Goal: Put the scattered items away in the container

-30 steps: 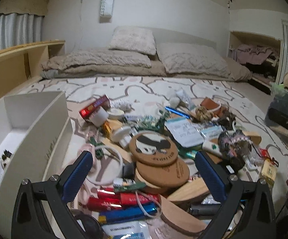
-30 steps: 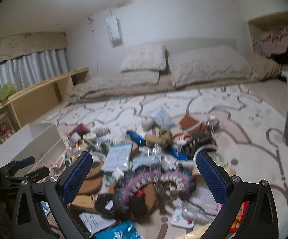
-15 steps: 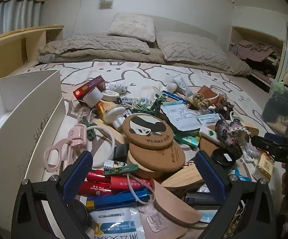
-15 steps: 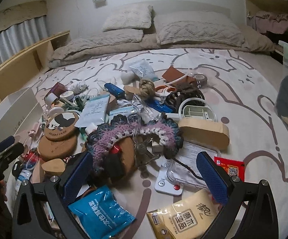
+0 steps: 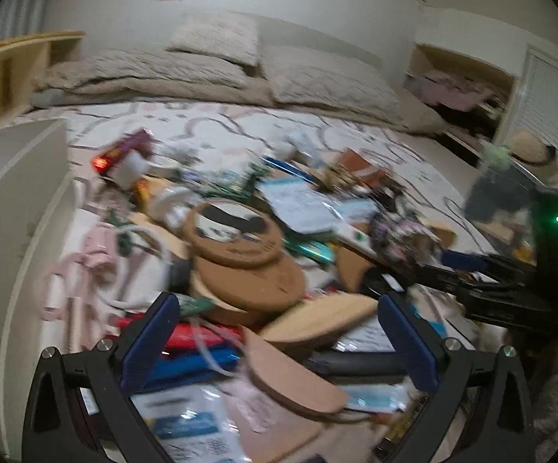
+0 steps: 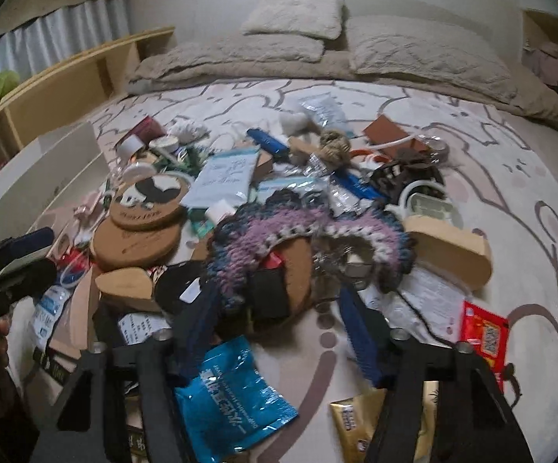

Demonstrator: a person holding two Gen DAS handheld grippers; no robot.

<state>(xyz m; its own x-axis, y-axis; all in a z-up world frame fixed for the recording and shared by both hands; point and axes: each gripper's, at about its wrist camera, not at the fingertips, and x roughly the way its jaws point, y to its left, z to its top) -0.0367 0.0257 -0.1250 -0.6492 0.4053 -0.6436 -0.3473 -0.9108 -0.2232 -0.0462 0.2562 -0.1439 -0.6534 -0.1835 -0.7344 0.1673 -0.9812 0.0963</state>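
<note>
- The left wrist view looks forward and downward between its own gripper's fingers (image 5: 151,343), close over the near-left part of the clutter pile, facing the pillows (image 5: 217,38) at 12 o'clock; the white box (image 5: 12,177) sits at 9 o'clock.
- The right wrist view looks the same way from further right, low over the crocheted piece (image 6: 294,227), with the white box (image 6: 47,166) at 10 o'clock.
- Both share the panda coaster (image 5: 232,227) (image 6: 147,196), bed and pile.
- Each sees the other: right gripper (image 5: 448,260) at 3 o'clock, left gripper (image 6: 28,250) at 9 o'clock.
</note>
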